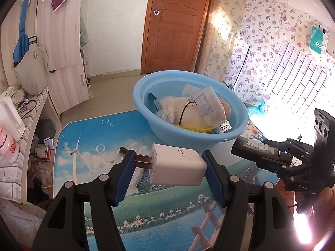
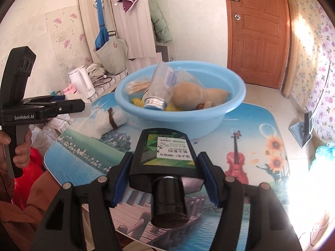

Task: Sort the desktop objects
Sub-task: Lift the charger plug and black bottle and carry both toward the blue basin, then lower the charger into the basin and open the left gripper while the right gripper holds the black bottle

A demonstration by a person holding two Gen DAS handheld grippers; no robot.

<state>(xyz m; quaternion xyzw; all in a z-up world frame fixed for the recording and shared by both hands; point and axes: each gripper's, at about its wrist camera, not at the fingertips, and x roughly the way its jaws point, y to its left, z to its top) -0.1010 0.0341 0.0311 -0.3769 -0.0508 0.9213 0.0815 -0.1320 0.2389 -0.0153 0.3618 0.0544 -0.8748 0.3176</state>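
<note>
The left gripper (image 1: 169, 165) pinches a white charger (image 1: 178, 166) across its length, prongs pointing left, held above the table (image 1: 100, 138) just in front of the blue basin (image 1: 188, 133). The right gripper (image 2: 165, 173) clamps a black bottle (image 2: 165, 159) by its sides, cap toward the camera, also short of the basin. Only the right wrist view shows the bottle's green-and-white label, a bundle of white cord (image 2: 113, 119) on the table beside the basin, toothpicks (image 2: 138, 86) and a plush toy (image 2: 199, 98) inside it. The left view shows the clear jar's (image 1: 211, 108) label better.

Picture-printed table (image 2: 261, 125) carries blue basin (image 2: 234, 96), white bundle (image 2: 111, 120).
</note>
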